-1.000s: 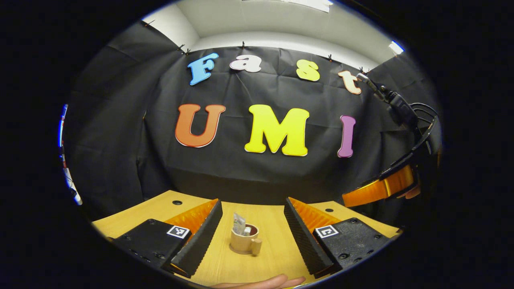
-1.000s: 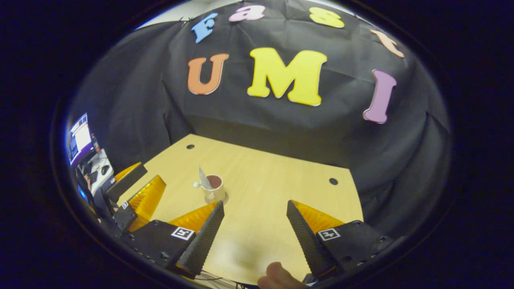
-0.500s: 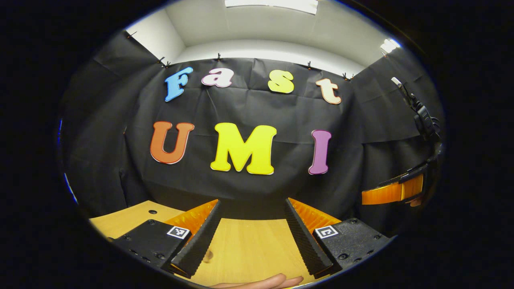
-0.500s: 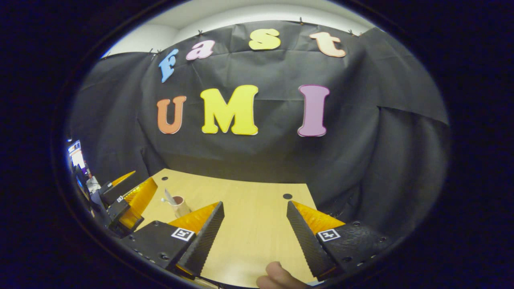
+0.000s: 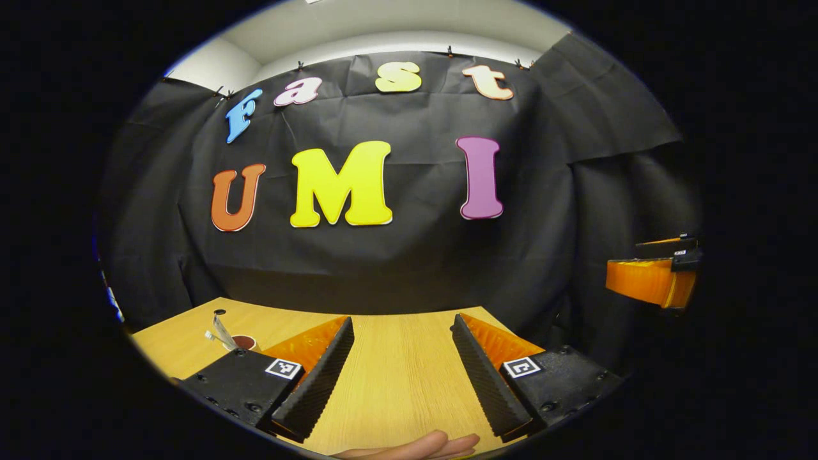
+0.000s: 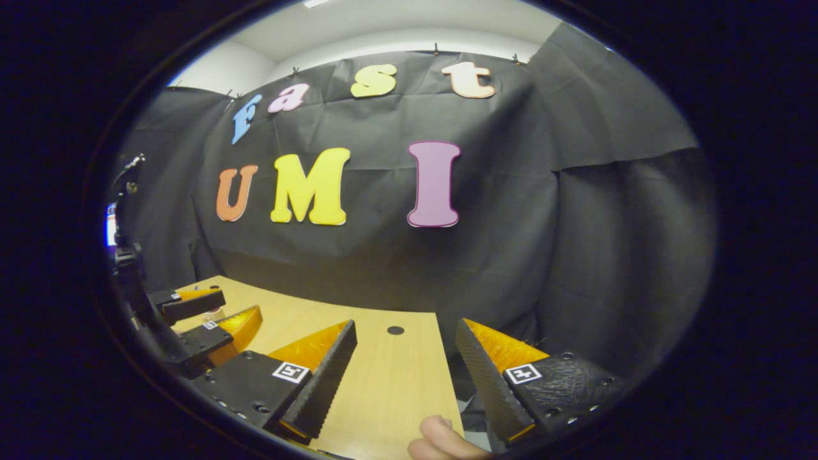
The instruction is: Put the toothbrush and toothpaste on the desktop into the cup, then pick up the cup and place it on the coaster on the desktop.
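In the left gripper view, the tan cup (image 5: 243, 342) stands at the far left of the wooden desktop (image 5: 396, 383), half hidden behind my left gripper's own finger. A toothpaste tube and a toothbrush (image 5: 220, 331) stick up out of it. My left gripper (image 5: 401, 324) is open over bare wood, well right of the cup. My right gripper (image 5: 647, 281) hangs at the right edge, off the desk. In the right gripper view, my right gripper (image 6: 406, 338) is open above the desk's right corner, and the left gripper (image 6: 214, 313) sits open at the far left.
The desktop (image 6: 383, 396) ends at its right edge just under my right gripper, with a round cable hole (image 6: 395, 330) near the back. Black cloth closes off the back and right. A person's finger (image 5: 415, 446) and thumb (image 6: 441, 441) show at the bottom.
Both views have swung to the right. The cup slid from between my left gripper's fingers to the far left. In the right gripper view it is hidden, and the desk's right edge has come in.
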